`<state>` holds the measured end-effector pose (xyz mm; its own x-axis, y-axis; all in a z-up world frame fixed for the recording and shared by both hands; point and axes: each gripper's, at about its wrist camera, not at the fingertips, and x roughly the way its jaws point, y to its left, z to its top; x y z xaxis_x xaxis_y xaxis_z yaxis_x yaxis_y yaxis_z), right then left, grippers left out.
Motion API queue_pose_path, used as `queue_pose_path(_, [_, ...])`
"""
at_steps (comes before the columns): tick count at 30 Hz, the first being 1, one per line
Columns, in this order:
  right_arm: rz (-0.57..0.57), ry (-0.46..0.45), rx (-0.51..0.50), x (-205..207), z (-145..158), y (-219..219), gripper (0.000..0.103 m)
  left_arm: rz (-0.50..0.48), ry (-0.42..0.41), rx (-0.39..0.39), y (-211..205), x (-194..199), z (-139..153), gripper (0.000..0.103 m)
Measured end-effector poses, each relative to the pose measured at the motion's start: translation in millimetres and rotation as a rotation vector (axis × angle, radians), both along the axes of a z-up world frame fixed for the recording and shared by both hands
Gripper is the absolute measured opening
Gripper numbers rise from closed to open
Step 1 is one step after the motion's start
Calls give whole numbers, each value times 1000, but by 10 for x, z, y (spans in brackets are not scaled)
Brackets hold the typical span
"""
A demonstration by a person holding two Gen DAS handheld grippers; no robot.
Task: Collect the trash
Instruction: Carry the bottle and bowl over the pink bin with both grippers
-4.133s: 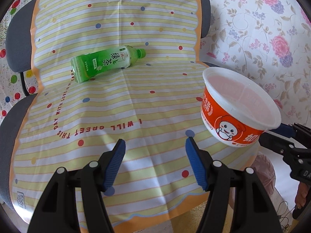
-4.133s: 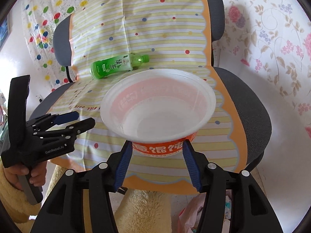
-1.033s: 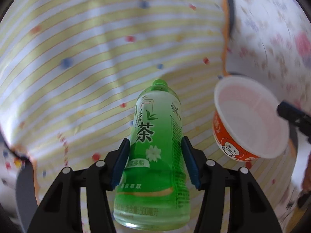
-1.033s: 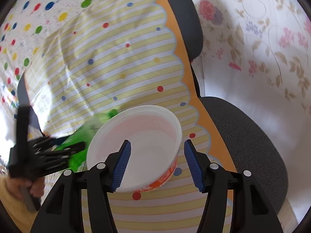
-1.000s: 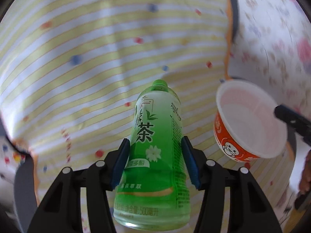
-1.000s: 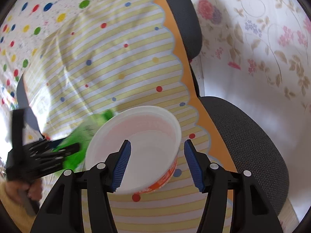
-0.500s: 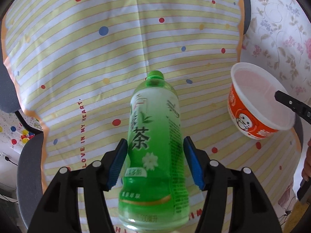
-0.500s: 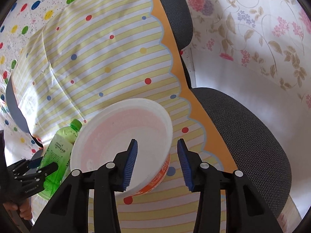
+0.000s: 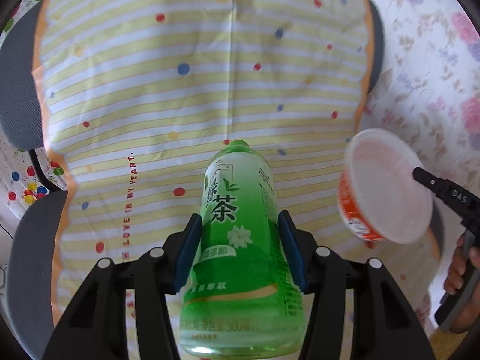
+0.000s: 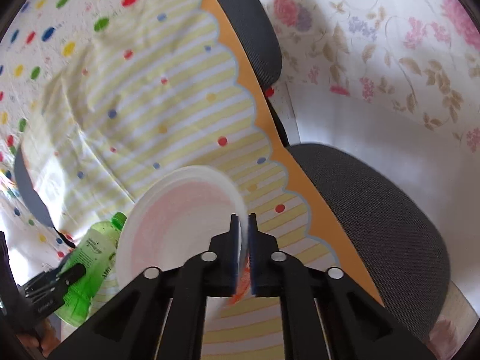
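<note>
Above the striped cloth (image 9: 144,69) draped over the office chair (image 10: 375,198), the green tea bottle (image 9: 240,240), seemingly empty, light and slick, sits waist-clamped in the left gripper (image 9: 240,252), while the flimsy instant-noodle cup (image 10: 177,225) hangs rim-pinched in the right gripper (image 10: 244,240), whose jaws have just closed.

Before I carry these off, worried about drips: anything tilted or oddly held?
Yes: the white-and-orange plastic bowl hangs steeply tilted, pinched by its rim alone in the right gripper. The green tea bottle sits squarely in the left gripper.
</note>
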<state>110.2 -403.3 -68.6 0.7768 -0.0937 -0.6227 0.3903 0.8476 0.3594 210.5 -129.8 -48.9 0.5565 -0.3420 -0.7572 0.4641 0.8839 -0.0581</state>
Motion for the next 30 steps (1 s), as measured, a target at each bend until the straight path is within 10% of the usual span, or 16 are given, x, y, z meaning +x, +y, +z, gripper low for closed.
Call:
queue_pose_path(11, [10, -57, -35, -1095, 387, 225, 5, -67, -117, -100, 64, -1098, 337, 51])
queue_pose_path(30, [-303, 99, -99, -3147, -47, -379, 12, -392, -80, -119, -1038, -2580, -20, 51])
